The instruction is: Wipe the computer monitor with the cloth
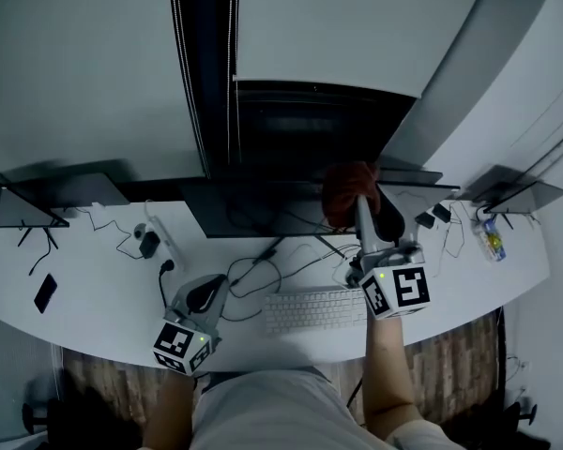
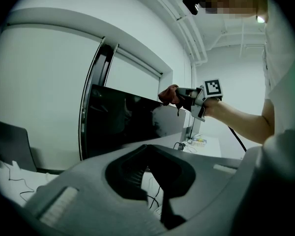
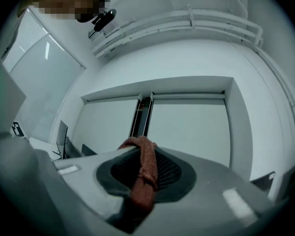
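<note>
— Grey shirt (image 1: 263, 401) at the bottom edge sits nearest, with both forearms (image 1: 389, 364) reaching out over the white table (image 1: 84, 298). How is the left tool (image 1: 205, 289)?
— It hangs by the table's front edge, left of the keyboard (image 1: 314, 309), jaws together with nothing between them.
— And the right tool (image 1: 358, 202)?
— Up at the monitor (image 1: 300, 148), jaws clamped on the reddish-brown cloth (image 1: 343, 191). The right gripper view shows the cloth pinched at the tips and trailing back toward the camera.
— Where exactly is the cloth?
— Bunched against the monitor's top edge, toward its right end; the left gripper view shows it there too. The screen is dark.
— Anything else on the table?
— Black cables (image 1: 263, 275) run behind the keyboard, and a phone (image 1: 45, 292) lies flat at the far left.
</note>
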The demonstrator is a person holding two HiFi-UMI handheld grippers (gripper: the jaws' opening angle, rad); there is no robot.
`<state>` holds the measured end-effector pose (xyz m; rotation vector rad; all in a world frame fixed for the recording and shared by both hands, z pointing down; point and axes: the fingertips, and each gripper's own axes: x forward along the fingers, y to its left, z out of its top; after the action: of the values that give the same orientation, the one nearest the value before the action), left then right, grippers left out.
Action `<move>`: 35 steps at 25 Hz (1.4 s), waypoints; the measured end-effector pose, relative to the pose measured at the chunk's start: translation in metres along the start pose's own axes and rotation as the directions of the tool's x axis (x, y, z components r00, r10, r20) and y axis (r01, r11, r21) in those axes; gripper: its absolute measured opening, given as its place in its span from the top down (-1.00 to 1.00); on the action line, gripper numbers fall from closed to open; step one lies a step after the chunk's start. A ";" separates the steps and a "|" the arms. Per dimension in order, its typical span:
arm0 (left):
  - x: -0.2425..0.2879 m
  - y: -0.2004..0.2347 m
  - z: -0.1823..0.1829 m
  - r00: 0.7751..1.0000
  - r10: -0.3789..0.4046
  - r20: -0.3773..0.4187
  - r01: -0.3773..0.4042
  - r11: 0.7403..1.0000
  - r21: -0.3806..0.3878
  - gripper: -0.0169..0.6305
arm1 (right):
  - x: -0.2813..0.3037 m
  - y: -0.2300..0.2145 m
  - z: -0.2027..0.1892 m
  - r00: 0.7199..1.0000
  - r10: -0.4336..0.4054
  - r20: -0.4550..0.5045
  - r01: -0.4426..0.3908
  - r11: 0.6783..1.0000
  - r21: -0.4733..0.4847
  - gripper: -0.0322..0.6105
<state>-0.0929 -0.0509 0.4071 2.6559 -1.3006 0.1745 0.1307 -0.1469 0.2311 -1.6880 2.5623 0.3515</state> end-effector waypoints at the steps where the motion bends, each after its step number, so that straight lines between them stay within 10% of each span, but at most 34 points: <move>1: -0.001 0.003 0.000 1.000 -0.005 0.001 0.005 1.000 -0.001 0.92 | 0.003 0.000 0.000 1.000 -0.008 -0.007 0.008 1.000 -0.006 0.68; 35: -0.072 0.102 -0.018 1.000 -0.005 0.028 0.007 0.998 -0.063 0.92 | 0.078 0.108 -0.033 0.983 0.028 -0.179 -0.030 1.000 -0.008 0.68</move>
<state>-0.2184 -0.0526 0.4228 2.6178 -1.2844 0.0948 0.0039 -0.1839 0.2670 -1.7636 2.7169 0.2241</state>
